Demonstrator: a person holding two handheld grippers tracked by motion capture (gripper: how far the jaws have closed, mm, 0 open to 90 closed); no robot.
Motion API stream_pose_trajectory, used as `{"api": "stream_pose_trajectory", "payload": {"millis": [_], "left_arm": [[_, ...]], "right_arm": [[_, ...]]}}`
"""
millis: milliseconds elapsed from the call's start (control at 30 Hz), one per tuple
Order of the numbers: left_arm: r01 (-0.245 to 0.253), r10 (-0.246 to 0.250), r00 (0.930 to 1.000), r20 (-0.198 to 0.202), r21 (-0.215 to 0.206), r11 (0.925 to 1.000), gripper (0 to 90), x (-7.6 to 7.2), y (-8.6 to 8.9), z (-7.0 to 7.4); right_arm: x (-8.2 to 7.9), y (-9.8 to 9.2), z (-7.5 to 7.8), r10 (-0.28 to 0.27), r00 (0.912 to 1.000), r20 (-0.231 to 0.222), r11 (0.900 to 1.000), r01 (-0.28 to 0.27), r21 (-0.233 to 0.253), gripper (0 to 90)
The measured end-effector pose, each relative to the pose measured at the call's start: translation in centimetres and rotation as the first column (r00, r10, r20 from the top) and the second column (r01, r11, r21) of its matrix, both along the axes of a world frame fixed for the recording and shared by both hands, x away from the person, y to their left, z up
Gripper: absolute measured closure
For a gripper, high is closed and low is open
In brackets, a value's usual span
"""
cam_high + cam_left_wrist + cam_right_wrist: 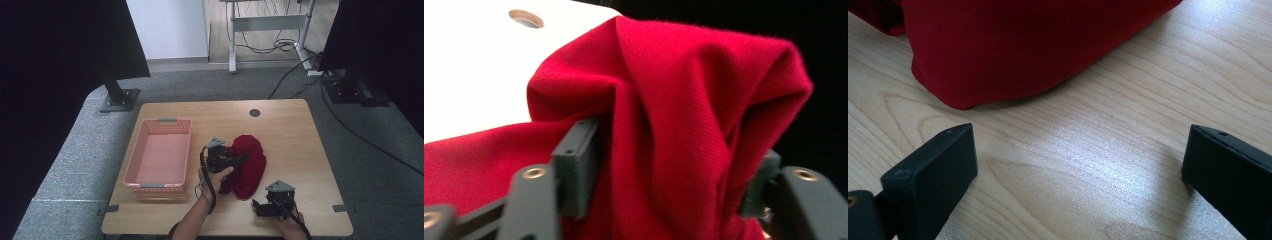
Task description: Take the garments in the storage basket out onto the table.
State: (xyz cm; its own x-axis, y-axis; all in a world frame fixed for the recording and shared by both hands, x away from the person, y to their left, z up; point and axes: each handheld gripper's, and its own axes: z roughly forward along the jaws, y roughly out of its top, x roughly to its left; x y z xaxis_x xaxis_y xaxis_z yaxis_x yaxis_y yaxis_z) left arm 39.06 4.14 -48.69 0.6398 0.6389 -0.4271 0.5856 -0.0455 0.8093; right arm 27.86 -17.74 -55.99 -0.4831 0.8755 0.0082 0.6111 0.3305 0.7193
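1. Red cloth (247, 165), crumpled in a heap near the middle of a pale wooden worktop (295, 130), long axis running from the far side toward the near edge.
2. Left gripper (240, 159) at the cloth's left flank, pointing right into the heap; in the left gripper view, jaws standing either side of a raised fold of the red cloth (674, 125), fabric bunched between them and touching both, so clamped on the cloth by the look of it.
3. Right gripper (257, 207) low at the near edge of the worktop, just short of the cloth's near end; in the right gripper view, jaws spread wide over bare wood with nothing between them, the cloth's rounded hem (1013, 55) lying ahead and slightly left, near but apart.
4. Key relation: cloth lying directly beyond the right gripper, a short reach forward; left gripper the one already on the fabric.
5. Pink basket (145, 150) with slotted walls and grey handles, left of the cloth and just beside the left hand (212, 177); nothing inside it.
6. Likely next need: a second hold on the near hem, then a carry leftward over the basket rim.
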Motion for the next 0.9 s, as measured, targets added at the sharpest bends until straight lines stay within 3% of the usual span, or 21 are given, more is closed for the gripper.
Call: {"api": "stream_pose_trajectory", "payload": {"millis": [233, 400, 467, 567, 667, 767, 900], "left_arm": [[0.022, -0.024, 0.9991, 0.033, 0.073, 0.9971, 24.9, -0.5, 0.0, 0.3], [0.026, -0.03, 0.998, 0.057, 0.059, 0.9979, 22.1, -1.0, 0.5, 1.1], [0.023, -0.024, 0.9984, 0.051, 0.025, 0.9994, 22.2, -1.3, 0.9, 1.5], [0.029, -0.031, 0.9971, 0.07, 0.037, 0.9989, 21.6, -1.7, 1.0, 1.5], [0.004, -0.004, 0.9989, 0.047, 0.005, 1.0, 22.2, -1.4, 1.1, 1.4], [0.012, -0.013, 0.9994, 0.033, 0.019, 0.9997, 22.0, -1.4, 0.9, 1.0], [0.024, -0.026, 0.9987, 0.045, 0.043, 0.9988, 21.5, -1.9, 1.4, 0.9]], "right_arm": [[0.0, 0.0, 0.0, 0.002, 1.0, 0.0, 1.0, -0.002, 0.0, 1.0], [0.0, 0.0, 0.0, 0.002, 1.0, 0.001, 1.0, -0.002, -0.001, 1.0], [0.0, 0.0, 0.0, 0.001, 1.0, 0.0, 1.0, -0.001, 0.0, 1.0], [0.0, 0.0, 0.0, 0.001, 1.0, 0.0, 1.0, -0.001, 0.0, 1.0], [0.0, 0.0, 0.0, 0.001, 1.0, 0.0, 1.0, -0.001, 0.0, 1.0], [0.0, 0.0, 0.0, 0.001, 1.0, 0.0, 1.0, -0.001, 0.0, 0.9], [0.0, 0.0, 0.0, 0.001, 1.0, 0.0, 1.0, -0.001, 0.0, 0.9]]}}
